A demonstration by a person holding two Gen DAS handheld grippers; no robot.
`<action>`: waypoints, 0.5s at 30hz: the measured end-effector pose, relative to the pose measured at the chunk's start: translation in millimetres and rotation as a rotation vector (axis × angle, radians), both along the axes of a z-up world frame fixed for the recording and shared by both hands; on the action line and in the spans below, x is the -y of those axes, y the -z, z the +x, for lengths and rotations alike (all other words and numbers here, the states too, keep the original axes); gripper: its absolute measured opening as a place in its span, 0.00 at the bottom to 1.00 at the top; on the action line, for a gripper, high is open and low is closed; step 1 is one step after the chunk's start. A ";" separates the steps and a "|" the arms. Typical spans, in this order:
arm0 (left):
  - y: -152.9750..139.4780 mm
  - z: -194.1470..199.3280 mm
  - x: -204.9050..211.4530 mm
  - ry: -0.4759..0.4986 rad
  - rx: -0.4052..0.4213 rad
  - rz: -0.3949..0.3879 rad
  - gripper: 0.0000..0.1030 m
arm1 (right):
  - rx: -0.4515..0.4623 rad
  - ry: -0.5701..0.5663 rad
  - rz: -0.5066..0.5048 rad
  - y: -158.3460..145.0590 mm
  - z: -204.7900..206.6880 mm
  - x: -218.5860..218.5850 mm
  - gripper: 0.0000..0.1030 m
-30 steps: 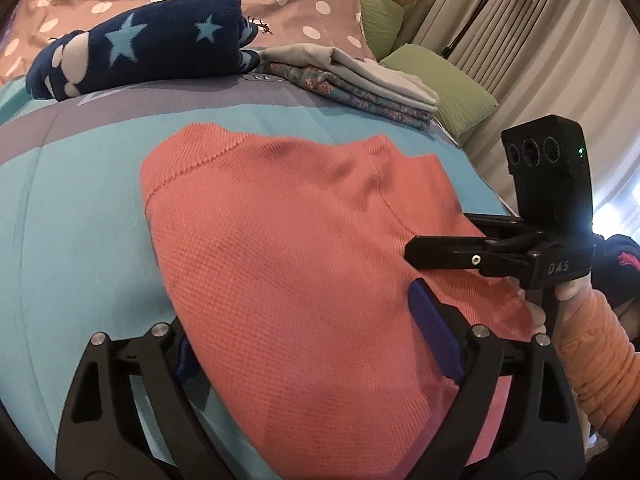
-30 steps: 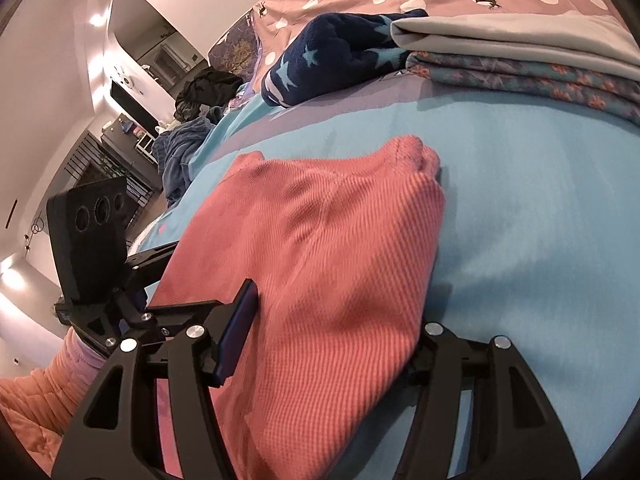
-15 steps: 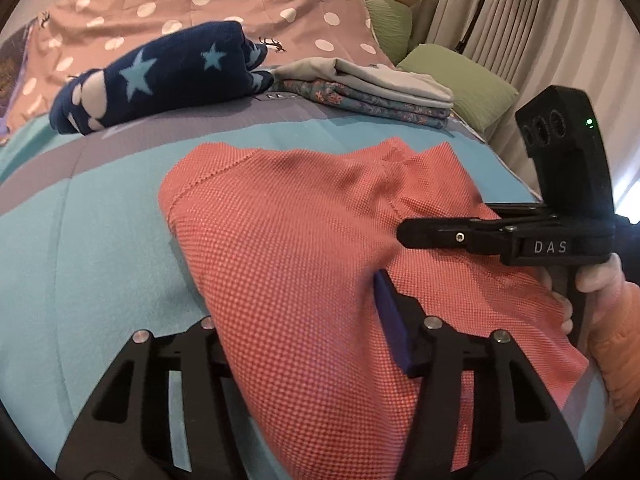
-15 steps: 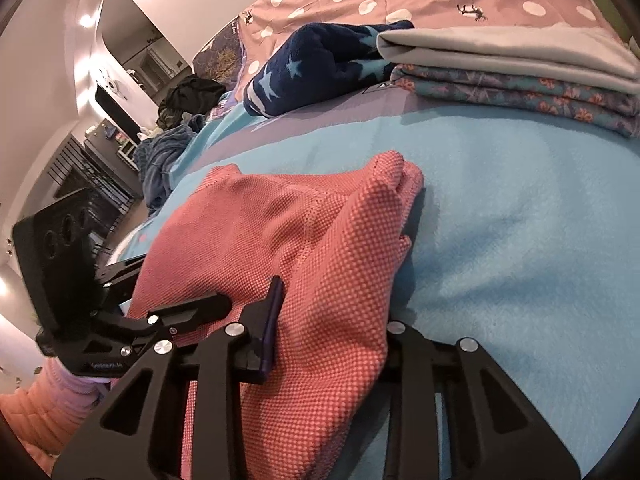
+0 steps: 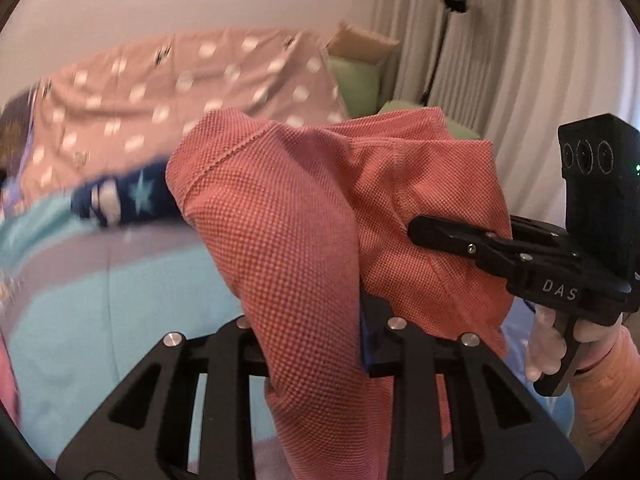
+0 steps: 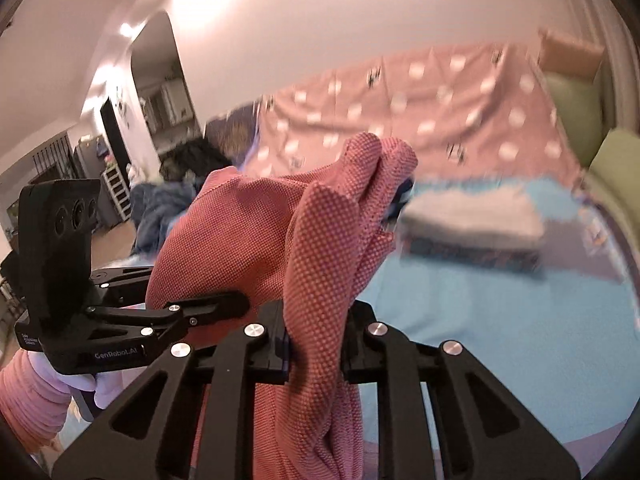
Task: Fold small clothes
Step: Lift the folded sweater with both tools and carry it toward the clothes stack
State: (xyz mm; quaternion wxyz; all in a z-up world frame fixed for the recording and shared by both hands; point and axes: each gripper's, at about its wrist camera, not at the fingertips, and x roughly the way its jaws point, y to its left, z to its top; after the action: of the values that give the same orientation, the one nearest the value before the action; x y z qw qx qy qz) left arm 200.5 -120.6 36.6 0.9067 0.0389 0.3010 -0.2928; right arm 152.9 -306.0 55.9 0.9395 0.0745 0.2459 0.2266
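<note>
Left wrist: my left gripper [image 5: 316, 344] has just closed onto the coral top [image 5: 304, 216], which was flat on the bed [image 5: 120, 304] a second ago and now hangs bunched in the air. Right gripper [image 5: 432, 230] bites its right edge. Fold can start. Navy star item [image 5: 128, 200] sits far left.

Right wrist: right gripper [image 6: 314, 344] has also just closed, clamped on the top [image 6: 248, 240]; left gripper [image 6: 224, 304] at left. Blue sheet below, folded stack [image 6: 472, 228] far right, doorway [image 6: 160, 92] beyond.

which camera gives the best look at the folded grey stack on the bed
The right wrist view: the grey stack sits in the open on the blue cover, though blurred. In the left wrist view the coral garment hides it completely.
</note>
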 end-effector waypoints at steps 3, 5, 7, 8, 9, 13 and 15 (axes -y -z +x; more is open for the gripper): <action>-30.8 3.2 23.7 0.028 0.084 0.039 0.27 | 0.054 0.041 -0.004 -29.3 1.8 19.2 0.17; -51.9 11.9 40.2 0.032 0.127 0.056 0.27 | 0.078 0.072 -0.011 -49.0 10.9 30.8 0.17; -69.5 24.6 55.3 0.036 0.162 0.073 0.27 | 0.111 0.106 -0.036 -67.9 22.6 41.5 0.17; -78.4 31.8 62.6 0.039 0.178 0.082 0.27 | 0.128 0.119 -0.046 -76.6 28.7 46.6 0.17; -86.6 39.3 69.9 0.041 0.193 0.087 0.27 | 0.142 0.130 -0.054 -85.2 35.3 53.1 0.17; -112.7 71.9 95.6 0.042 0.240 0.101 0.27 | 0.158 0.161 -0.049 -107.0 68.7 76.2 0.17; -118.7 86.6 105.4 0.035 0.258 0.109 0.27 | 0.148 0.175 -0.032 -113.7 89.1 88.3 0.17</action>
State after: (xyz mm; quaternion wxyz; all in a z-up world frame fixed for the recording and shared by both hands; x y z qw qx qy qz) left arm 287.1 -226.0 155.3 0.9293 0.1304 0.1966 -0.2843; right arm 242.0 -394.4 169.6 0.9723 0.0637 0.1723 0.1445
